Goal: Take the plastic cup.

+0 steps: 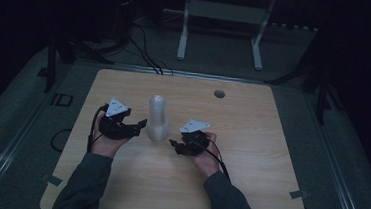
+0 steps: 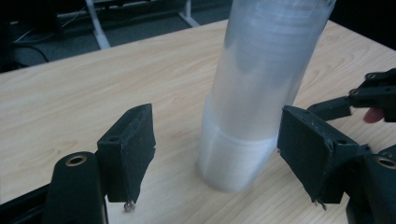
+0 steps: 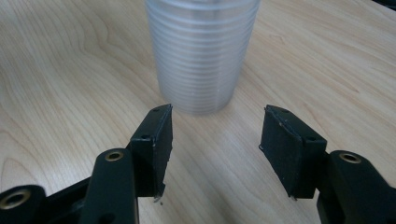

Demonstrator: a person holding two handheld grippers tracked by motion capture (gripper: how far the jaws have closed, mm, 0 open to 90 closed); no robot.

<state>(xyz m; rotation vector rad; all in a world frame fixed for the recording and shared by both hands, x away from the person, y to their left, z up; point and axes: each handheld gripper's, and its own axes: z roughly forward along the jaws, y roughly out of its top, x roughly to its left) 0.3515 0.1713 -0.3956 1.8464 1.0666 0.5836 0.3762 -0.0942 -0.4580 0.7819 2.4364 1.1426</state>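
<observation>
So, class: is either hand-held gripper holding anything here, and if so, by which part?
Nothing is held. Both the left hand-held gripper and the right hand-held gripper stand open beside the stack of clear cups, their jaws clear of it.

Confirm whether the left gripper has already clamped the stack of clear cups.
No, the left gripper is open, with a gap on each side of the cup stack.

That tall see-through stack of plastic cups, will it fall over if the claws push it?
Probably yes. The tall clear stack of ribbed plastic cups stands high on a narrow base, so a push near the top would likely tip it. It looks light and thin-walled, so it may slide on the smooth wooden table or dent under a hard squeeze.
</observation>
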